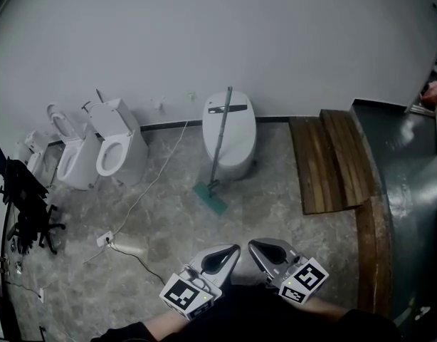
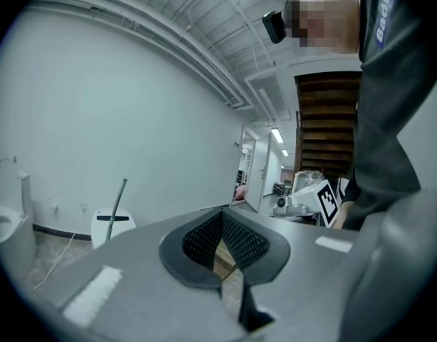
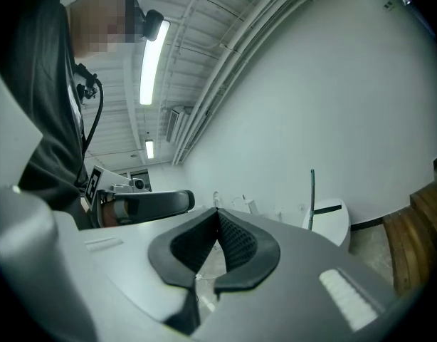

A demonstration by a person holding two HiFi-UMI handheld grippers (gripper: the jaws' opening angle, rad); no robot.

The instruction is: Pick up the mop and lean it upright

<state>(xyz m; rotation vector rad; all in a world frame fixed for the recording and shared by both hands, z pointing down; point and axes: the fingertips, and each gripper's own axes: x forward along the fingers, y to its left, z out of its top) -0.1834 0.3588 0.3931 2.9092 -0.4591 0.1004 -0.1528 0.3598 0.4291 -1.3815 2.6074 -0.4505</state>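
The grey-handled mop with a flat green head (image 1: 218,150) already leans upright against the white closed-lid toilet (image 1: 240,142) by the wall, its head on the stone floor. The left gripper (image 1: 235,249) and right gripper (image 1: 252,244) are well away from it, both with jaws closed on nothing. The task looks finished.

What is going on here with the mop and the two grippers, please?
A person holds the left gripper and the right gripper close to the body, both with fingers shut and empty. Across the floor, the mop stands upright, its handle leaning against a white toilet by the wall and its green head on the floor. Neither gripper touches it.
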